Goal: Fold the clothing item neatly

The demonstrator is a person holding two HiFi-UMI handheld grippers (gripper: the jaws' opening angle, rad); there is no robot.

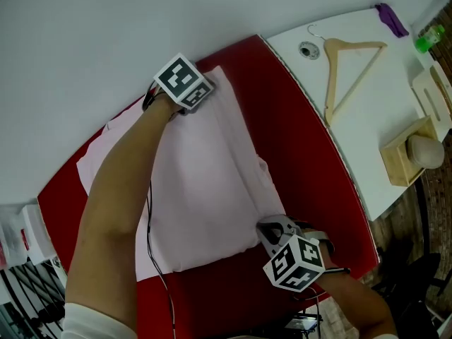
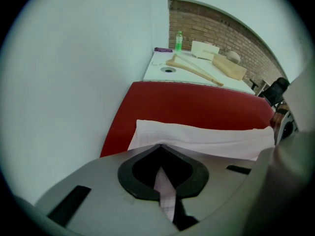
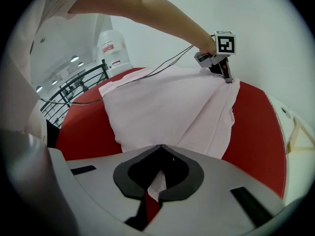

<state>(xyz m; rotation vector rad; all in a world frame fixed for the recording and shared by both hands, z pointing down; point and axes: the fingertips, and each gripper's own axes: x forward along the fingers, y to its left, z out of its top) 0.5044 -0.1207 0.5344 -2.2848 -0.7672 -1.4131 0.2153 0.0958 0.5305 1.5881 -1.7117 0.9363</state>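
The pink cloth [image 1: 205,189] lies on the red counter [image 1: 304,154]. The left tool [image 1: 182,106] is clenched on the cloth's far corner. The right tool [image 1: 272,230] is clenched on the near corner, with a bit of cloth pinched between its jaws.

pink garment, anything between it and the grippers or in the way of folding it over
Nothing visible does. The left gripper and right gripper are each shut on the pink garment's fabric, and the wooden hanger lies off on the white table.
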